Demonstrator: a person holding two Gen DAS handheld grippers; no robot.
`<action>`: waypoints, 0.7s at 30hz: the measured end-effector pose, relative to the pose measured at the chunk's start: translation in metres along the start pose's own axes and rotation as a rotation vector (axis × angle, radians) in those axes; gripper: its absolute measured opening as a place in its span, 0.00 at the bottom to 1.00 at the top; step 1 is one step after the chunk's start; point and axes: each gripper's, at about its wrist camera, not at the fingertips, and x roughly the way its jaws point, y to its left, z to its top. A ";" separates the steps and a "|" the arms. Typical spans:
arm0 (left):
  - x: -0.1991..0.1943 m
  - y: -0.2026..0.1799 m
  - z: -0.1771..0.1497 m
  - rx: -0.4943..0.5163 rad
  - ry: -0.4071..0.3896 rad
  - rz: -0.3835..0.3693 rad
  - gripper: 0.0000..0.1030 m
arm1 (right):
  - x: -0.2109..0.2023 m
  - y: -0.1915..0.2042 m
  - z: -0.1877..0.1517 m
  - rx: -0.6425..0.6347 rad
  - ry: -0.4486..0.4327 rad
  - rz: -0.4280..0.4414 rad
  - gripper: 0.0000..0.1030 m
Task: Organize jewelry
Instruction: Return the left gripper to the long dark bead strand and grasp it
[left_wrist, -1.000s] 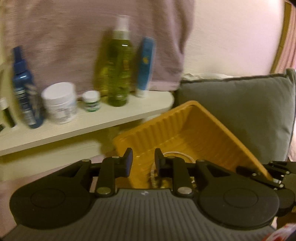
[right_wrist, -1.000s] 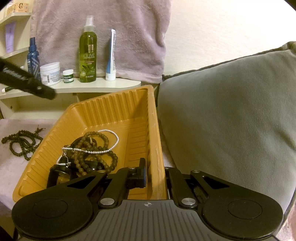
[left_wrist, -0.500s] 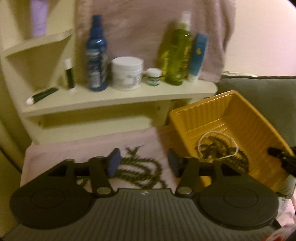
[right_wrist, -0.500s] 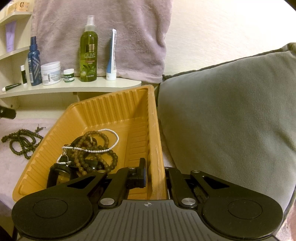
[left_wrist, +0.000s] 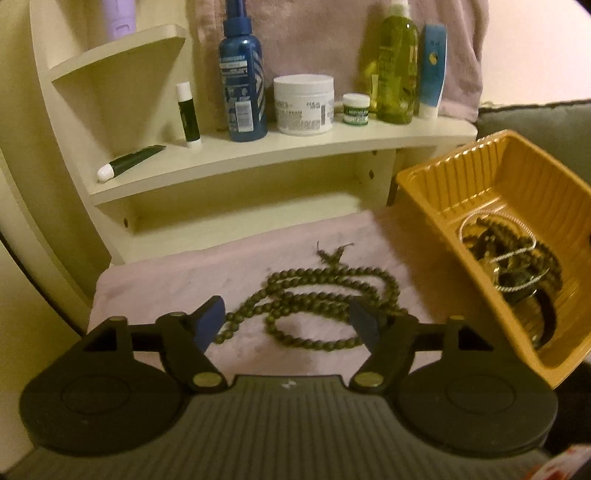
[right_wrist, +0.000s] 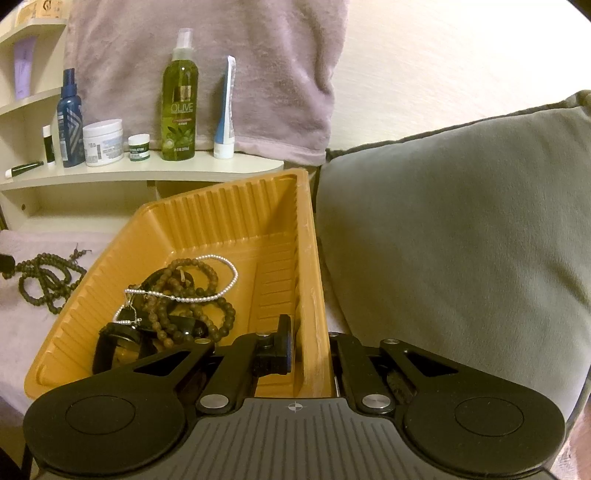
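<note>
A long string of dark green beads (left_wrist: 314, 295) lies coiled on the pink cloth (left_wrist: 184, 273); it also shows in the right wrist view (right_wrist: 44, 277). My left gripper (left_wrist: 288, 321) is open and empty, its fingers straddling the near part of the coil just above it. An orange ribbed tray (right_wrist: 229, 221) holds brown bead bracelets (right_wrist: 192, 295), a thin silver chain (right_wrist: 221, 273) and a black piece; the tray also shows at the right of the left wrist view (left_wrist: 436, 192). My right gripper (right_wrist: 310, 350) is shut on the tray's right wall, holding it tilted.
A cream shelf (left_wrist: 280, 151) behind holds bottles, jars and tubes, with a pink towel (right_wrist: 277, 74) hanging behind them. A grey cushion (right_wrist: 461, 229) stands right against the tray.
My left gripper has swung left from over the tray, come down over the bead string and opened wider. My right gripper and the tray have stayed still.
</note>
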 end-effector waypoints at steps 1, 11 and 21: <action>0.002 0.001 -0.002 -0.005 0.003 0.004 0.75 | 0.000 0.000 0.000 -0.001 0.000 -0.001 0.05; 0.023 -0.007 -0.010 -0.138 0.046 -0.041 0.79 | 0.003 -0.002 -0.002 -0.006 0.015 -0.007 0.05; 0.049 -0.021 -0.002 -0.155 0.059 -0.088 0.50 | 0.005 -0.001 0.000 -0.005 0.019 -0.009 0.05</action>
